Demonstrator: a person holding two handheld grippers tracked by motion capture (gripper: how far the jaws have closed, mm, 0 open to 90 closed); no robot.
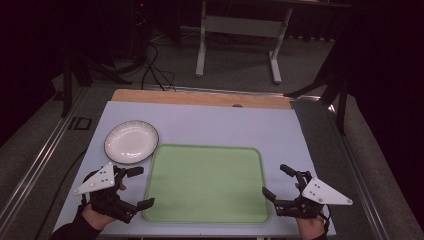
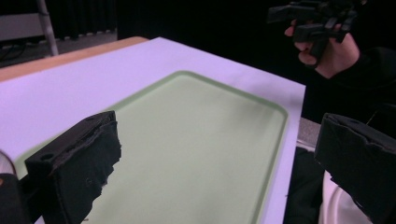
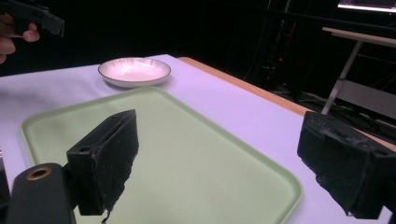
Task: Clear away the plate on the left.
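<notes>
A light green tray (image 1: 207,185) lies bare on the pale mat, near the front edge. A white plate (image 1: 131,141) with a dark rim sits just beyond the tray's far left corner, with nothing on it. My left gripper (image 1: 141,187) hovers beside the tray's left edge, jaws wide open and holding nothing. My right gripper (image 1: 276,181) stands open at the tray's right edge, also with nothing between its jaws. In the left gripper view, the left gripper (image 2: 219,158) looks across the tray (image 2: 196,140). In the right gripper view, the right gripper (image 3: 224,158) faces the tray (image 3: 187,154) and the plate (image 3: 134,71).
The pale mat (image 1: 225,125) covers a wooden tabletop whose bare strip (image 1: 200,97) shows at the back. Beyond it stand a white table frame (image 1: 240,30) and floor cables (image 1: 155,70). Dark stands flank both sides of the table.
</notes>
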